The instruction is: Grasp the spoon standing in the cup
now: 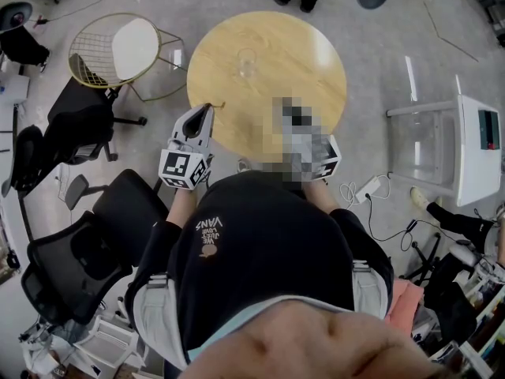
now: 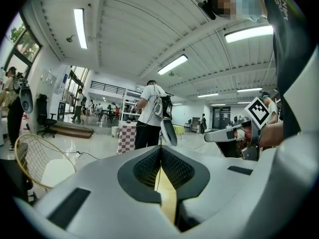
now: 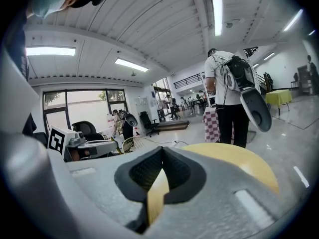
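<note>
A clear glass cup (image 1: 247, 63) stands on the round wooden table (image 1: 316, 61), toward its far side; the spoon in it is too faint to make out. My left gripper (image 1: 208, 109) hovers at the table's near left edge, well short of the cup, with its jaws shut and empty. In its own view my left gripper (image 2: 160, 149) points out over the room. My right gripper (image 3: 162, 157) is also shut on nothing and is held over the table's near edge. In the head view a mosaic patch covers most of it, leaving only its marker cube (image 1: 330, 163). Neither gripper view shows the cup.
A gold wire chair (image 1: 118, 50) with a white seat stands left of the table. Black office chairs (image 1: 79, 251) sit at the near left. A white stand (image 1: 473, 144) is at the right, with cables on the floor. A person with a backpack (image 3: 229, 93) stands beyond the table.
</note>
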Demonstrator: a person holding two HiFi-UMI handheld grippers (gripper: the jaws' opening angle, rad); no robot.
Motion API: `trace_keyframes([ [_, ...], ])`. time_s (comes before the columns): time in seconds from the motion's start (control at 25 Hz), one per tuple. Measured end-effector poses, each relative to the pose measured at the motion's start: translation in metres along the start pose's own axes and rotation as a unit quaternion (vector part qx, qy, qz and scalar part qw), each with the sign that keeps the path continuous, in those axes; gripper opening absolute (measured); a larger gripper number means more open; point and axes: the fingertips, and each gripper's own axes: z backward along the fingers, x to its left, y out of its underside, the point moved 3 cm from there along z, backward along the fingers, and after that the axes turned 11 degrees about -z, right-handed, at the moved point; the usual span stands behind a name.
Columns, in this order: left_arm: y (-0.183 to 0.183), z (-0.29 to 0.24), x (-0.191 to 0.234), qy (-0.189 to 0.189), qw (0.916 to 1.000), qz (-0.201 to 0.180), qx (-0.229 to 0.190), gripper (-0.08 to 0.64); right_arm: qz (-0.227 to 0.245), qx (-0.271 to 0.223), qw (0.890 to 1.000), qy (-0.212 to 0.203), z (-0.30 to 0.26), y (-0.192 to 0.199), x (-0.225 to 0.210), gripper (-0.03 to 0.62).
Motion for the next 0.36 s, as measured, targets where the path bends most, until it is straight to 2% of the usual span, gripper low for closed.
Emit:
trace_keyframes([
  [0.36, -0.0003, -0.0011, -0.0031, 0.001, 1.0, 0.001, 0.0, 0.014, 0.001, 0.0, 1.0, -0.001, 0.0013, -0.0011, -0.0009, -0.003],
])
